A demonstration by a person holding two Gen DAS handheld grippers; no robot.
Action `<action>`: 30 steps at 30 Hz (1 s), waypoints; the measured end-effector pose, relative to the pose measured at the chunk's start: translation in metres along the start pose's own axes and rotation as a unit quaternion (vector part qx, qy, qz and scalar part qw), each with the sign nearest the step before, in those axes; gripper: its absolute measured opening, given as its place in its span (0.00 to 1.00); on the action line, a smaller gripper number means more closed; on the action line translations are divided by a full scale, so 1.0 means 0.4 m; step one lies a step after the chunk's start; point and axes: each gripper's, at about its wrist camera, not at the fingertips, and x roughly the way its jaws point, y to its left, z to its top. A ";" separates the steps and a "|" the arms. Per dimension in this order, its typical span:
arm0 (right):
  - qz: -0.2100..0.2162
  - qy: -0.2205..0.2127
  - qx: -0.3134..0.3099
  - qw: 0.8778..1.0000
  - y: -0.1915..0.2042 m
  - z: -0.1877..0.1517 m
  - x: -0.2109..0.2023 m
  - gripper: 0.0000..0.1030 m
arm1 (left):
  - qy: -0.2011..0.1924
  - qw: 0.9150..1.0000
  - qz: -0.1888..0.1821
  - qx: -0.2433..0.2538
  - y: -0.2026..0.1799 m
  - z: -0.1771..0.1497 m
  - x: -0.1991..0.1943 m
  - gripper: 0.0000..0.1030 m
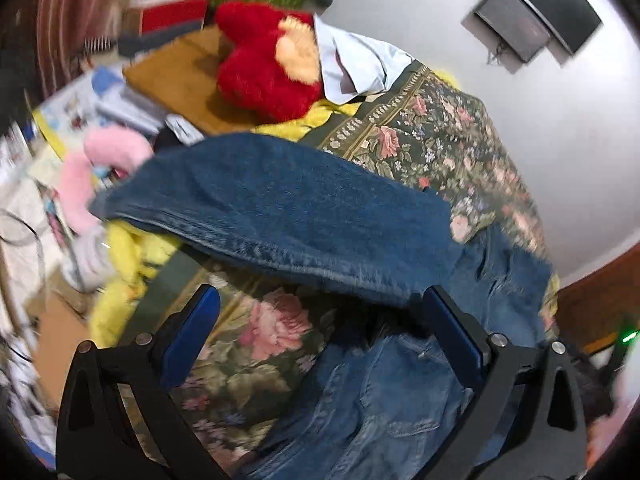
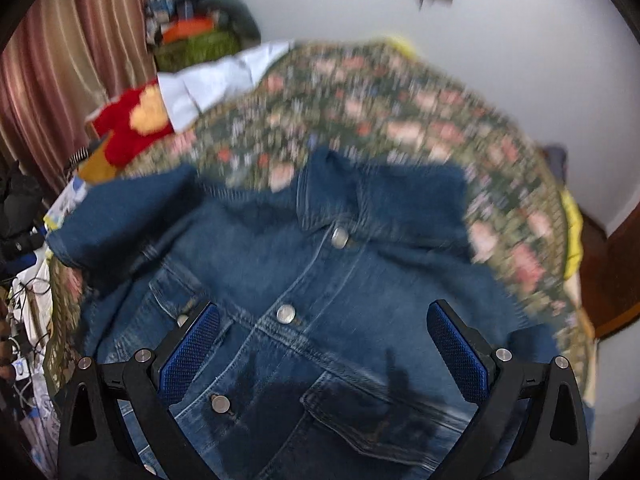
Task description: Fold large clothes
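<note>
A blue denim jacket (image 2: 320, 280) lies front up on a floral bedspread (image 2: 400, 120), collar away from me, silver buttons down the middle. My right gripper (image 2: 323, 344) is open and empty, hovering over the jacket's chest. In the left wrist view one denim sleeve (image 1: 280, 208) stretches across the frame, raised over the bedspread (image 1: 432, 136), with the jacket body (image 1: 380, 392) below. My left gripper (image 1: 320, 332) is open and empty beside the sleeve.
A red plush toy (image 1: 264, 60) and a light blue shirt (image 1: 356, 64) lie at the bed's far side. A yellow blanket (image 1: 128, 264), a pink plush (image 1: 92, 176) and clutter crowd the left. A white wall (image 2: 520, 40) stands behind the bed.
</note>
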 end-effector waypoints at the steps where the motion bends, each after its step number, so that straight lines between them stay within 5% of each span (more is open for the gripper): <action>1: 0.005 0.021 0.003 1.000 -0.001 -0.001 0.038 1.00 | -0.002 1.000 -0.013 -0.013 0.006 0.008 0.011 0.93; 5: 0.009 0.070 -0.003 0.997 0.004 -0.014 0.126 1.00 | 0.004 0.998 -0.040 -0.051 0.041 0.040 0.064 0.75; 9: 0.032 0.094 -0.004 0.995 0.010 -0.026 0.162 1.00 | 0.013 0.996 0.000 -0.085 0.073 0.063 0.113 0.34; 12: 0.032 0.093 -0.013 0.995 0.016 -0.032 0.157 1.00 | -0.014 0.997 0.043 -0.057 0.053 0.077 0.093 0.17; 19: 0.011 0.079 -0.002 0.997 -0.052 -0.033 0.088 1.00 | -0.119 0.982 0.127 0.076 -0.097 0.098 -0.021 0.09; 25: -0.088 0.025 -0.024 0.995 -0.166 -0.052 -0.056 1.00 | -0.189 0.961 0.098 0.176 -0.285 0.093 -0.121 0.08; 30: -0.157 0.035 -0.035 0.986 -0.266 -0.120 -0.107 1.00 | -0.181 0.953 0.057 0.237 -0.427 0.049 -0.115 0.08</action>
